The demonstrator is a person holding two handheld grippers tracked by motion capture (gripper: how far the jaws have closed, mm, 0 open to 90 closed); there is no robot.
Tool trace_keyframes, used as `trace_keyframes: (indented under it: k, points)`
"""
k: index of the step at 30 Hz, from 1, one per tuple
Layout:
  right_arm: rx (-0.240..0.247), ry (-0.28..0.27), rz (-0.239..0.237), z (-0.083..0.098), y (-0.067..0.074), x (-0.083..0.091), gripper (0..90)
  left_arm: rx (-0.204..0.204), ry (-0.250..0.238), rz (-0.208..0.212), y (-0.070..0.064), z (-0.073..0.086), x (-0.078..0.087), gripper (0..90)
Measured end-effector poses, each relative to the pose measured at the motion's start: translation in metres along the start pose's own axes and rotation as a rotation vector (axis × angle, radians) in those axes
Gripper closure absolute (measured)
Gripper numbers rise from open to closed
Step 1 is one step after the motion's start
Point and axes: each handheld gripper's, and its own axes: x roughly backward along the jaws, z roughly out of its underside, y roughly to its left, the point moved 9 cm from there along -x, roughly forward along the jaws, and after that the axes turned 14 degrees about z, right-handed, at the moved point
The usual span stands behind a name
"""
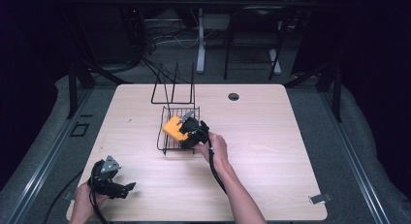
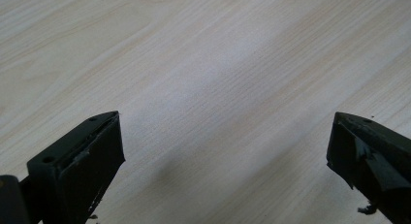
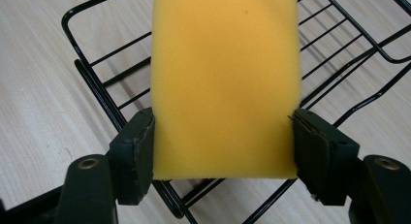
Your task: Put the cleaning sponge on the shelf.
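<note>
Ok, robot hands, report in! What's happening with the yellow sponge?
Right gripper shut on yellow sponge, over the wire rack. Left gripper open, empty, above bare table. Nothing in the way.

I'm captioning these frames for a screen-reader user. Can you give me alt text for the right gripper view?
A yellow sponge sits between the two black jaws of the right gripper, whose pads touch its sides, above a black wire rack. The rack rests on a pale wooden table.
</note>
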Motion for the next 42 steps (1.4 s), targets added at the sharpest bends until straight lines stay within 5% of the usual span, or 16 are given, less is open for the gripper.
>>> trace_keyframes:
  k: [27, 42]
  points:
    - [0.001, 0.037, 0.001, 0.0023, 0.0008, -0.0069, 24.4, -0.001, 0.002, 0.001, -0.0003, 0.0001, -0.0001, 0.0]
    - [-0.038, 0.011, -0.024, 0.0002, -0.001, -0.0006, 10.3, -0.001, -0.003, -0.001, 0.0001, -0.0001, 0.0002, 0.0]
